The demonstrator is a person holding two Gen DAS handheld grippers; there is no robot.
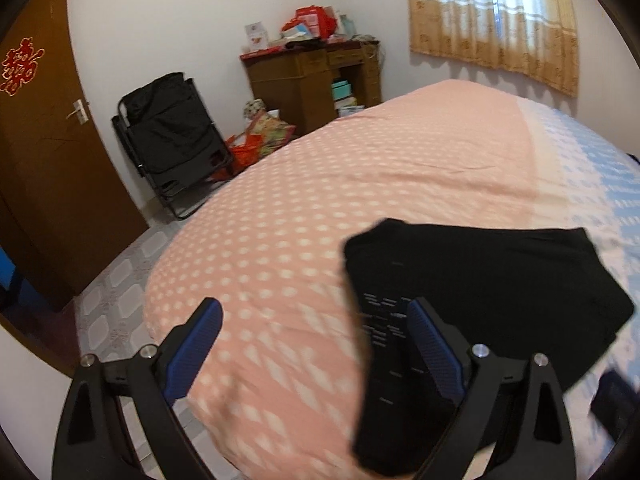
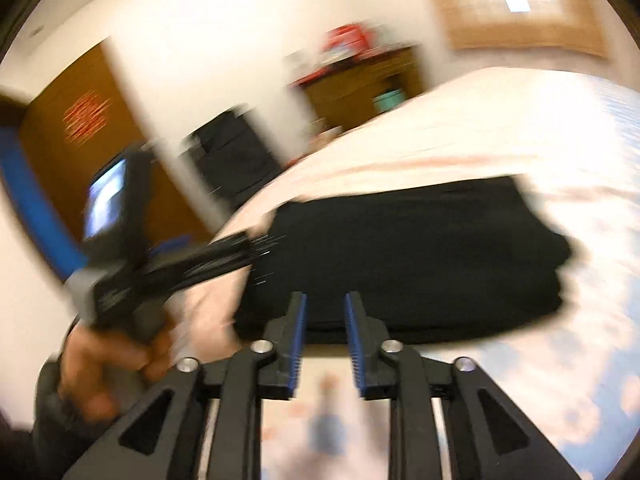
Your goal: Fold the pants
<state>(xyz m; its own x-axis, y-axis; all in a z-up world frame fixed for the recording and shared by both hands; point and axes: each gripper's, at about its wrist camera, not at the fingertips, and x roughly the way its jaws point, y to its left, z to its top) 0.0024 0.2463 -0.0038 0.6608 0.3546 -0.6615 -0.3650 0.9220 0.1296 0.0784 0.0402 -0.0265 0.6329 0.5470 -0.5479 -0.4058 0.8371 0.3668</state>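
Black pants (image 1: 480, 276) lie folded into a compact pile on the bed, near its front edge; they also show in the blurred right wrist view (image 2: 408, 252). My left gripper (image 1: 316, 312) is wide open, its right finger over the pile's left edge and its left finger over bare bedspread. My right gripper (image 2: 326, 304) hangs just in front of the pile with its jaws a narrow gap apart and nothing between them. The left gripper and the hand that holds it show at the left of the right wrist view (image 2: 120, 264).
The bed (image 1: 360, 168) has a pink dotted cover, blue and white at the right. A brown door (image 1: 44, 160), a folded black chair (image 1: 172, 140), a cluttered wooden desk (image 1: 316, 76) and bags on the floor stand beyond it. A curtained window (image 1: 496, 16) is at the back right.
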